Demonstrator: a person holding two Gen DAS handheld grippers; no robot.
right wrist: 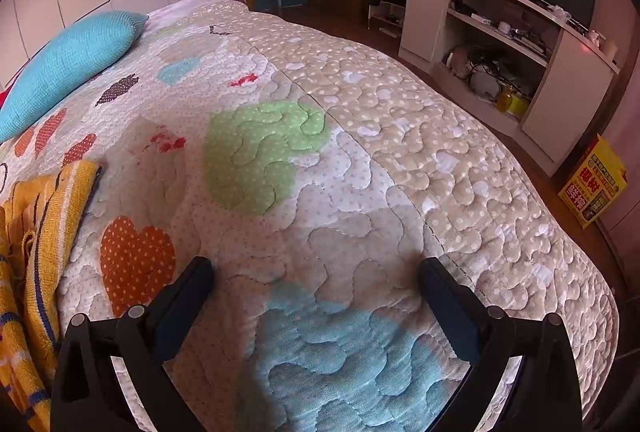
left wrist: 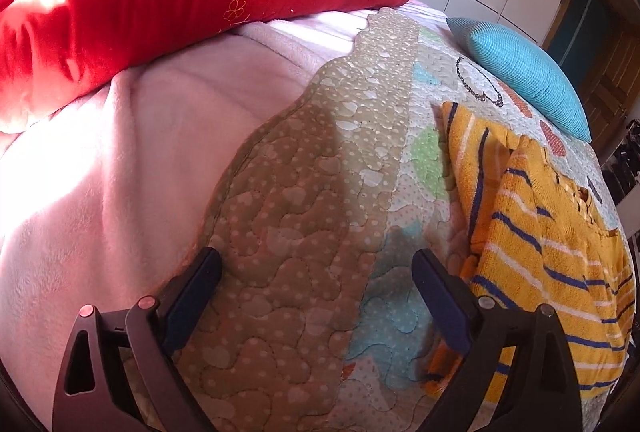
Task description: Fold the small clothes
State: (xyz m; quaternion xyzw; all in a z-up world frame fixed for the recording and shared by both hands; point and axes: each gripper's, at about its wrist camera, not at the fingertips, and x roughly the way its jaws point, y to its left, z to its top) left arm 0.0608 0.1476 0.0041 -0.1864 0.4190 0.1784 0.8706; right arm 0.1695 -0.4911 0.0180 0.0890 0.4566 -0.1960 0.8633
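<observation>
A small yellow garment with blue and white stripes [left wrist: 536,228] lies rumpled on the quilted bedspread [left wrist: 288,216], at the right of the left wrist view. My left gripper [left wrist: 316,264] is open over bare quilt, its right finger close beside the garment's left edge, nothing between the jaws. In the right wrist view the same yellow striped garment [right wrist: 36,232] shows at the far left edge. My right gripper [right wrist: 316,272] is wide open above the quilt [right wrist: 360,160], well to the right of the garment and holding nothing.
A red pillow [left wrist: 152,0] and a pink blanket [left wrist: 120,168] lie to the left. A turquoise cushion [left wrist: 528,72] [right wrist: 68,60] rests beyond the garment. A white shelf unit with a screen [right wrist: 512,28] and a yellow box [right wrist: 596,184] stand past the bed's right edge.
</observation>
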